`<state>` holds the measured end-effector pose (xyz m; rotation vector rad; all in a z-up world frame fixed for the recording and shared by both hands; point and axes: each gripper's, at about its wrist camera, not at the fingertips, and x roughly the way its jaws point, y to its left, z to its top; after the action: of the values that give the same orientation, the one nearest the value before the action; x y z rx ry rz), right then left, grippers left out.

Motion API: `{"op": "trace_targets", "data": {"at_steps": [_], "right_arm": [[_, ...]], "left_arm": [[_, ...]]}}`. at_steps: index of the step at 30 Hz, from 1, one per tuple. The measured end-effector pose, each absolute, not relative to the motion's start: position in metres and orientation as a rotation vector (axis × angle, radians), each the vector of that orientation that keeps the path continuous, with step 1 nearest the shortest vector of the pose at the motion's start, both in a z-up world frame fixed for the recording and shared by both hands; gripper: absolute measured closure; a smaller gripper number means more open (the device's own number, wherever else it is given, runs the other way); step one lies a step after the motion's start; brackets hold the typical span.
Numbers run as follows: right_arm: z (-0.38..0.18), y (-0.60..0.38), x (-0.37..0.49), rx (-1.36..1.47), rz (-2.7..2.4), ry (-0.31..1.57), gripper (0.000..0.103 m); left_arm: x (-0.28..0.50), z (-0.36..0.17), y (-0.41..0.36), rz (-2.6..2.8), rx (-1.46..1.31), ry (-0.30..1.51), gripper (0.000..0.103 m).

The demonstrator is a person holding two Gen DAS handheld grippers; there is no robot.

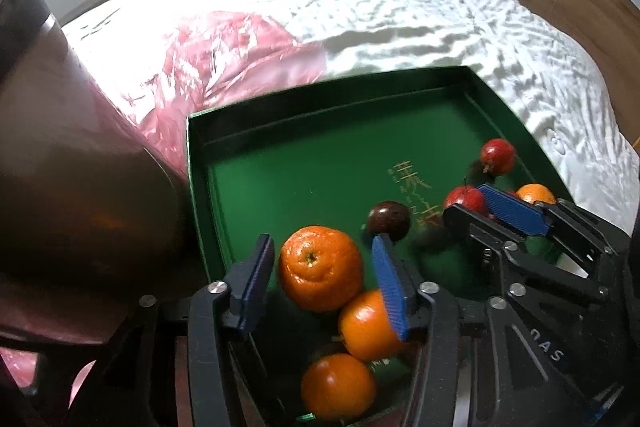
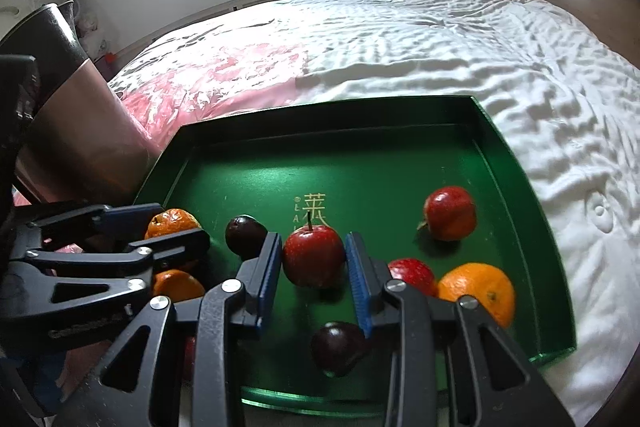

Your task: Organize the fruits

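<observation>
Left wrist view: The green tray [image 1: 256,131] lies on the bed [image 1: 400,7], with a pink plastic sheet [image 1: 224,67] at its 10 o'clock and a dark metal vessel [image 1: 80,187] against its 9 o'clock wall. The left tongs [image 1: 324,267] stand open around the upper orange [image 1: 320,267]; a gap shows on both sides, so the pads do not press it. Two more oranges [image 1: 368,323] [image 1: 338,385] lie touching in a row toward 6 o'clock. A dark plum [image 1: 389,219] sits at 1 o'clock of the upper orange. The right tongs [image 1: 480,215] appear at 3 o'clock, over the red fruit.

Right wrist view: The right tongs [image 2: 314,259] stand open, straddling a stemmed red apple [image 2: 314,255]; the pads lie just beside it, and whether they touch cannot be told. A second red apple [image 2: 450,213] lies at 2 o'clock, a third [image 2: 412,273] at 3 o'clock, touching a lone orange [image 2: 478,293]. A second plum [image 2: 338,347] lies at 6 o'clock.

Count: four oranges, three red apples, two dark plums, all inside the tray.

Progress, as a judgement: sorting is partial. Three oranges are grouped at the 8 o'clock corner; the fourth remains among the apples. The apples are loosely gathered; the plums are well apart.
</observation>
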<state>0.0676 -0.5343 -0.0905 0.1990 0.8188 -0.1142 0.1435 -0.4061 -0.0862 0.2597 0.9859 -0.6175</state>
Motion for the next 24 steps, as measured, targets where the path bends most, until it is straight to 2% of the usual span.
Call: {"op": "trace_targets", "data": {"at_steps": [1,4,12,21,24], "right_arm": [[-0.088,-0.534,0.065,0.199,-0.118,0.815,0.0],[-0.078,-0.533,0.057,0.201,-0.135,0.799,0.0],[-0.056,-0.515,0.028,0.208,-0.148,0.776,0.0],[-0.039,-0.46,-0.012,0.204,-0.109,0.767,0.0],[-0.034,-0.435,-0.024,0.202,-0.09,0.761,0.0]], "left_arm": [[0.139,-0.081,-0.404,-0.621,0.261,0.972,0.052],[0.129,-0.069,-0.398,-0.624,0.256,0.952,0.048],[0.089,-0.042,-0.364,-0.636,0.239,0.901,0.046],[0.039,-0.026,-0.288,-0.562,0.236,0.848,0.04],[0.028,-0.023,-0.261,-0.514,0.226,0.832,0.033]]}}
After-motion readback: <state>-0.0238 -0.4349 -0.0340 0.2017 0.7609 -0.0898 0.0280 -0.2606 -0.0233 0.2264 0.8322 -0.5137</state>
